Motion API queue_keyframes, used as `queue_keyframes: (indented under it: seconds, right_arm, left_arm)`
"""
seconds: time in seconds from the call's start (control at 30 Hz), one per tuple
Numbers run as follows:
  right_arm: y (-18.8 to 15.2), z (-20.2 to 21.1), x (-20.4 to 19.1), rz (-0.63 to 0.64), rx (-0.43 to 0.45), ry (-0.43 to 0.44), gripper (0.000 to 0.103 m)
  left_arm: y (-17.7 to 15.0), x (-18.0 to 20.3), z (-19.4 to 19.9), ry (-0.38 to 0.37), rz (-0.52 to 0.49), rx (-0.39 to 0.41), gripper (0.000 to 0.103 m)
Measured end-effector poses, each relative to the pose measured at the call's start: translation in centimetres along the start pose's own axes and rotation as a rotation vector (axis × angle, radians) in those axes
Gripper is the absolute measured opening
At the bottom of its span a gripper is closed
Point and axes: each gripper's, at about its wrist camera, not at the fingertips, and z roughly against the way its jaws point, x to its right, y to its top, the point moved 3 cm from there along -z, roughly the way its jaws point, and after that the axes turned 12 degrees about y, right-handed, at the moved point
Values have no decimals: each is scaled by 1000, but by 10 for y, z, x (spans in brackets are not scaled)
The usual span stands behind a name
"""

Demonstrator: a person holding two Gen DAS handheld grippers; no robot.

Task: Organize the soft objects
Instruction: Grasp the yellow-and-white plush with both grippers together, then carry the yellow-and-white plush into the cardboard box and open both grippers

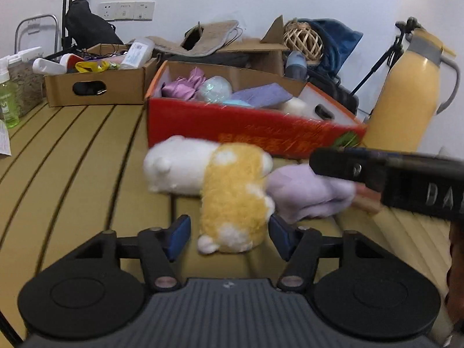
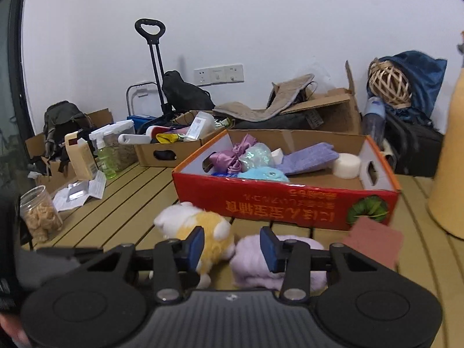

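Left gripper (image 1: 229, 239) part-open, astride plush toy (image 1: 232, 197), seemingly untouched; right gripper (image 2: 232, 249) part-open, empty.

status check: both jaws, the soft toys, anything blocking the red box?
Left gripper open, straddling plush toy, not clamped. Right gripper open over purple cloth. Both on table, outside red box. Path clear.

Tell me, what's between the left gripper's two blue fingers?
The yellow-and-white plush toy lies between the left gripper fingers; the left wrist view shows gaps on both sides, so nothing is squeezing it.
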Motion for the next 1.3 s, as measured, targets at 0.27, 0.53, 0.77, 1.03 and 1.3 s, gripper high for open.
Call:
queue_keyframes:
  seconds: [0.27,0.53,0.77,1.03,1.3]
  right_arm:
    - [-4,-28,-5,-1,-6,96,44]
    - [13,-113,-22,-170,-60,259,48]
    - [-4,-123,-19,-306,-50,299,39]
    - [-55,-16,-17,-334,19,132,37]
    - [-116,110,8,-414,109,13,36]
  left_arm:
    - [-8,-81,11,162,163,58,62]
    - [3,-109,6,5,405,44,57]
    - [-1,-138,-12,-112,567,-2,45]
    - [-26,-78,30,-329,354,-88,44]
    - [-71,17,85,-454,152,-35,44]
